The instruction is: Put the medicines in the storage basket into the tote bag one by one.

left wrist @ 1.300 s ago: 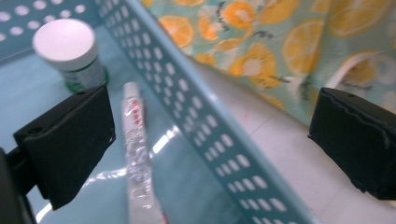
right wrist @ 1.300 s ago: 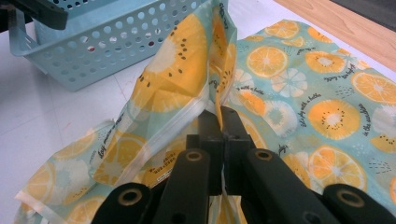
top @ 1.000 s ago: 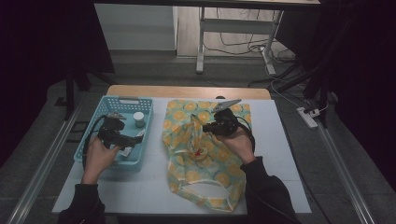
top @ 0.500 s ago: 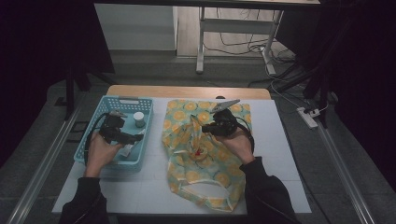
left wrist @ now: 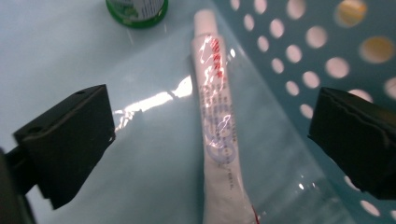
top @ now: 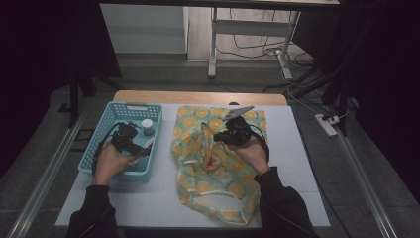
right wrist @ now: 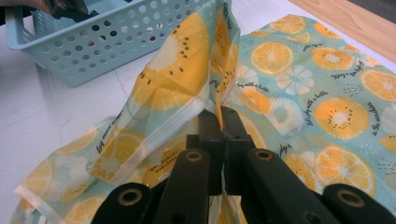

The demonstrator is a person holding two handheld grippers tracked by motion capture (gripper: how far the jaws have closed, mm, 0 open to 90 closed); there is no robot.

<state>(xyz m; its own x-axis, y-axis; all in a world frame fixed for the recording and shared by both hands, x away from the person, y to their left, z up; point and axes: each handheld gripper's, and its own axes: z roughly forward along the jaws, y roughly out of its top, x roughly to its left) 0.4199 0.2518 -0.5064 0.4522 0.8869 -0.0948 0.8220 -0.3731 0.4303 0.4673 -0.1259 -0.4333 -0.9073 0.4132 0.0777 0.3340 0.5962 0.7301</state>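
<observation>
Tube (left wrist: 217, 126) lies untouched on the basket (top: 94, 153) floor, not yet gripped; packing into the bag (top: 218, 168) looks still ahead. Its long axis runs bottom to top of the left gripper view, cap toward the top. Left gripper (left wrist: 210, 135) jaws are spread either side of it. Right gripper (right wrist: 217, 119) jaws pinch the bag's edge, lifting it at mid-table.

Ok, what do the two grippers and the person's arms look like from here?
Both grippers are black. The left gripper has two blocky, square-ended jaws and a black cable looping behind it. The right gripper has slim jaws on pinned bars and a grey three-cornered plate on top. Both sleeves are dark.
</observation>
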